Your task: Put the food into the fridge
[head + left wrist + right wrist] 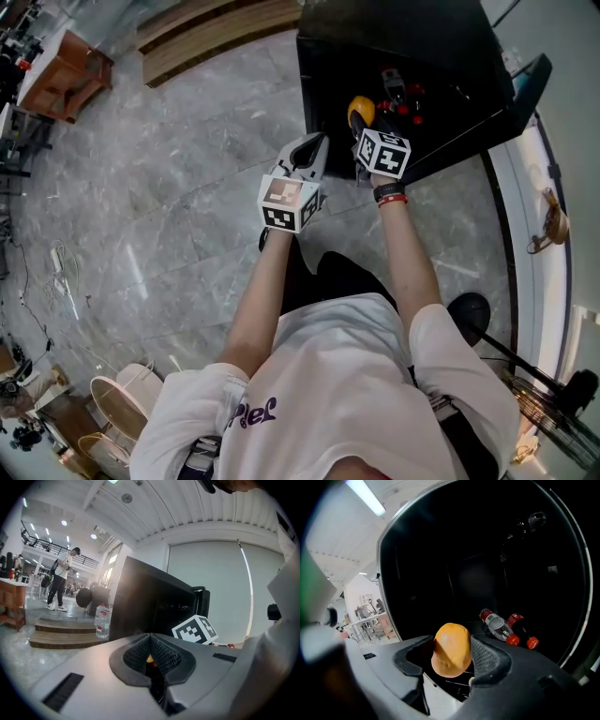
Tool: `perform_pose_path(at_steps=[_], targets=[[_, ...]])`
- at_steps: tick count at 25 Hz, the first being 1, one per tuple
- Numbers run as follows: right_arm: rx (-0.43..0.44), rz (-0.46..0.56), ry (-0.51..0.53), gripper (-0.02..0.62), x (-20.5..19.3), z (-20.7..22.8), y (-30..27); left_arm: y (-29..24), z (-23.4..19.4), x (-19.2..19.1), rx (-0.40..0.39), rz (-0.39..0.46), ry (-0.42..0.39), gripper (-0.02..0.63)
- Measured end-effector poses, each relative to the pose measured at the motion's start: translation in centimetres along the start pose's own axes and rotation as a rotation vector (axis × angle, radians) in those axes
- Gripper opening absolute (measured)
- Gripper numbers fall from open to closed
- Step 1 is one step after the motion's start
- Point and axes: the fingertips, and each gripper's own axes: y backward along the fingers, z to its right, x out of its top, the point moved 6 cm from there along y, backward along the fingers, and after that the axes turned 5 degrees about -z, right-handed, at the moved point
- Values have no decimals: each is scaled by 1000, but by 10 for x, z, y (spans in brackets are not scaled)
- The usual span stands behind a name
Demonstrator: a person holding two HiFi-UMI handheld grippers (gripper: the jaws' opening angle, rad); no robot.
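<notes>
The black fridge (441, 37) stands open on a grey marble floor (187, 187), and its dark inside fills most of the right gripper view. Two bottles lie on their sides deep inside, toward the right wall. One is clear plastic with a red label (497, 625) and the other is dark (521, 632). Both have red caps, and they lie side by side, just about touching. Nothing stands between them and the fridge's front edge except the food itself.

The food (451, 646) is one rounded, egg-shaped lump with a matte, slightly dimpled orange-yellow skin. It is held at the fridge's open front edge by the right gripper (366, 131). The jaws stand wide, with the ribbed black pads pressing on it from both sides. Thin wire bars of a shelf (457, 684) show just below it.

The left gripper (151, 656) hangs just beside the right one, outside the fridge. Its grey jaws are closed together with nothing between them.

To the left of the fridge, one clear water bottle (102, 620) stands upright on low wooden steps (61, 632). Far behind it, across the hall, a person (61, 578) is standing.
</notes>
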Motion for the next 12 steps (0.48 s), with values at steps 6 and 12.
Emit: perform_pose_path(at_steps=[6,12], targets=[[-9,6,29,261,3,8,-26,-12,-7,-7,-3,3,-17,17],[-16,11,50,261,3,16,-44,-22,-12,-22,-4,4,-10,18]])
